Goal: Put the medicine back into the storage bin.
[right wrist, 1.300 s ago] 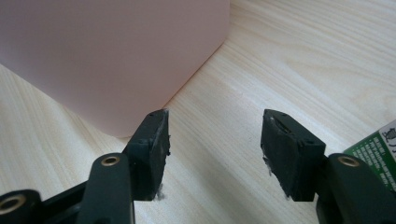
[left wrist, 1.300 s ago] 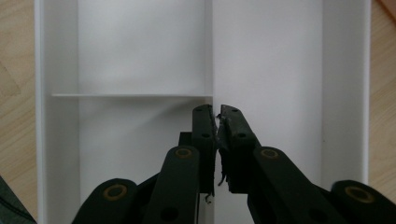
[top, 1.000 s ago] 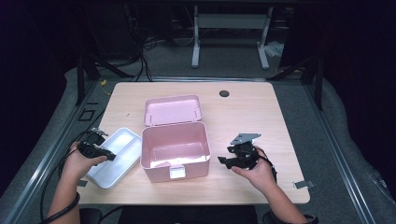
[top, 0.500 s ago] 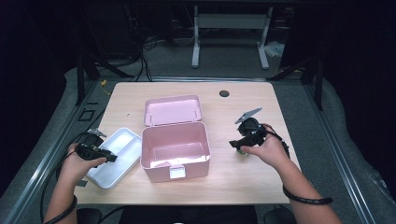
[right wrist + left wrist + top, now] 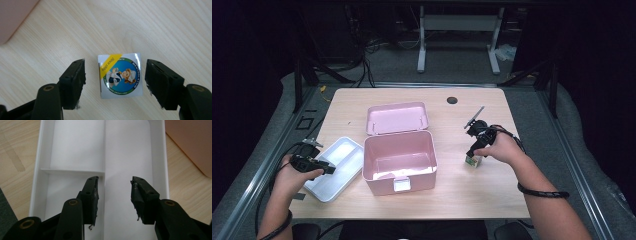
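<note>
So the small square cardboard box with the blue round Mentholatum label (image 5: pixel 120 75) is sitting flat on the light wooden table (image 5: pixel 452 195), well to the right of the open pink plastic case (image 5: pixel 399 156). The right gripper (image 5: pixel 472 150) is pointed down right over it, and its jaws have just been opening: the box is between them, gaps on both sides, pads not touching it. Over on the other side, the left gripper (image 5: pixel 113 195) hangs above the white plastic divided tray (image 5: pixel 160 157), jaws apart with nothing in them. That tray lies just beside the pink case's left wall, near the table's front left corner.
</note>
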A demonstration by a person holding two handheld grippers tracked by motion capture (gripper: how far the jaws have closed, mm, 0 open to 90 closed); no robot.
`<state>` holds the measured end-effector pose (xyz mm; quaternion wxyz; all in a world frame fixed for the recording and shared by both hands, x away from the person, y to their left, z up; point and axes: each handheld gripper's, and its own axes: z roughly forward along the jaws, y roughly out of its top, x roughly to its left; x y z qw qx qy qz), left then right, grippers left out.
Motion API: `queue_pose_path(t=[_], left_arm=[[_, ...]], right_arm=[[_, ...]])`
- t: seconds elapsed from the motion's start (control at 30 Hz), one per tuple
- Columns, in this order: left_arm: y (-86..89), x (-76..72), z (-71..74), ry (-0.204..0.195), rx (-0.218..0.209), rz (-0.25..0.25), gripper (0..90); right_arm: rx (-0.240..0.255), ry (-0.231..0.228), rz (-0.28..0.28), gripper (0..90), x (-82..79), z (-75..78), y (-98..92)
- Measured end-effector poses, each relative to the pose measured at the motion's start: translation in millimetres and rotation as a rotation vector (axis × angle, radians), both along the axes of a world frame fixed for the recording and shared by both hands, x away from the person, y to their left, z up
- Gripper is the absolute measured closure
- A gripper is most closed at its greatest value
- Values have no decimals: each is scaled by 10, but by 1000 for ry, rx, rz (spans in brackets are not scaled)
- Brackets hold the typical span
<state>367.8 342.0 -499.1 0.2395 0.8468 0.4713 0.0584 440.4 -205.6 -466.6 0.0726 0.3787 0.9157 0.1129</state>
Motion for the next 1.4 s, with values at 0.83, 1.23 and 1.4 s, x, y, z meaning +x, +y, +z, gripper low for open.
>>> queue_pose_path(t=[0.83,1.23,1.4], left_arm=[[-5,-23,-40,21,0,-6,568],[3,-30,-37,16,-6,-3,569],[9,-29,-42,20,-2,-7,569]], right_arm=[[-5,62,83,468,-40,254,67],[-64,28,180,469,-146,745,403],[-42,-4,228,469,-181,1032,600]])
